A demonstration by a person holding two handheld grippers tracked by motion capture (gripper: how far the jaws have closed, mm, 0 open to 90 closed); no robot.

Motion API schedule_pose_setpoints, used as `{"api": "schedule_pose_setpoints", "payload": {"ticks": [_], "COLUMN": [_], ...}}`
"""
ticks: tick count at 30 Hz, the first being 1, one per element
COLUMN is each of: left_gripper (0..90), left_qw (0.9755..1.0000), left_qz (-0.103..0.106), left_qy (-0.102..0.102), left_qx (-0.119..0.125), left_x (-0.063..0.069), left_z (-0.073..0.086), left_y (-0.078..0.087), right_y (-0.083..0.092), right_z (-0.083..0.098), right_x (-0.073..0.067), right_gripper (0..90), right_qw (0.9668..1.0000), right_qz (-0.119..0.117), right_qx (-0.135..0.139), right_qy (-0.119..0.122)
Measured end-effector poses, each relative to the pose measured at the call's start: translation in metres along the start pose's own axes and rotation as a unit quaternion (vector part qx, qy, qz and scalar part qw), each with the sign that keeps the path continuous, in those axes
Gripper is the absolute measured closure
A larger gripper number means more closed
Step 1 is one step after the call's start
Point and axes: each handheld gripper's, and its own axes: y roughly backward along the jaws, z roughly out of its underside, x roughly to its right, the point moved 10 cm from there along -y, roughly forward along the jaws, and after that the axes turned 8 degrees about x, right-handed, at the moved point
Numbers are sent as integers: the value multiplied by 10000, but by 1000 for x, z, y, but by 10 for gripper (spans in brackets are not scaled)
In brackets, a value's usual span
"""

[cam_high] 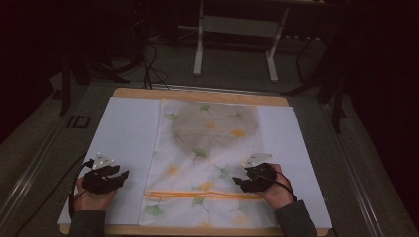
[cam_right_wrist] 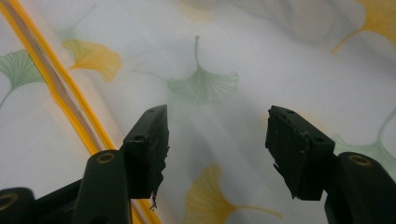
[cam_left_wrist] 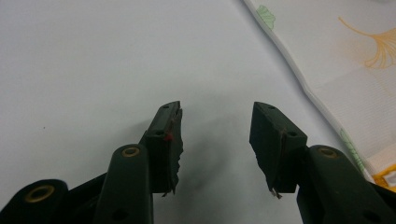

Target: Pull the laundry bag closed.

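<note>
High view shows the ginkgo-print cloth (cam_high: 207, 168) spread flat on the white sheet (cam_high: 126, 138), its long axis running away from the person, orange stripe (cam_high: 202, 195) crossing the near end. Right gripper (cam_high: 252, 180) hovers over the cloth's right side, jaws released and empty. Left gripper (cam_high: 106, 178), also released, sits beside the left hem on bare sheet.

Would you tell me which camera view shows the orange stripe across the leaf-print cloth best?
The high view: there the orange stripe runs whole across the cloth, from edge to edge, near the person. The right gripper view catches a close slanted stretch of it beside the open jaws. The left gripper view catches a small orange patch at the cloth's edge.
</note>
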Motion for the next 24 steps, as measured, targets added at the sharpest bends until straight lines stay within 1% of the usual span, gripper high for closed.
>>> {"api": "schedule_pose_setpoints", "payload": {"ticks": [3,6,9,10,11,16,21,24], "left_gripper": [534,538,539,543,543,524,528,527], "left_qw": [10000,10000,9999,9999,9999,10000,10000,9999], "left_qz": [13,-2,-3,-9,-10,-14,-41,-64], "left_qy": [-28,-73,-94,-98,-100,-59,-71,-86], "left_qx": [-50,-38,-35,-34,-31,-20,5,-2], "left_x": [1,1,1,1,1,0,0,-1], "left_z": [1,1,1,1,1,1,0,1], "left_y": [-1,0,0,0,1,0,2,2], "right_y": [-4,-6,-8,-8,-8,-11,-14,-16], "right_z": [-3,-6,-9,-13,-15,-22,-29,-31], "right_x": [-6,-9,-10,-11,-11,-17,-22,-26], "right_gripper": [394,392,391,391,391,392,391,409], "right_qw": [10000,9999,9999,9999,9999,9996,9993,9989], "right_qz": [-58,-88,-98,-123,-122,-189,-242,-274], "right_qx": [-48,-47,7,65,59,38,55,-2], "right_qy": [60,124,120,75,83,196,292,371]}}
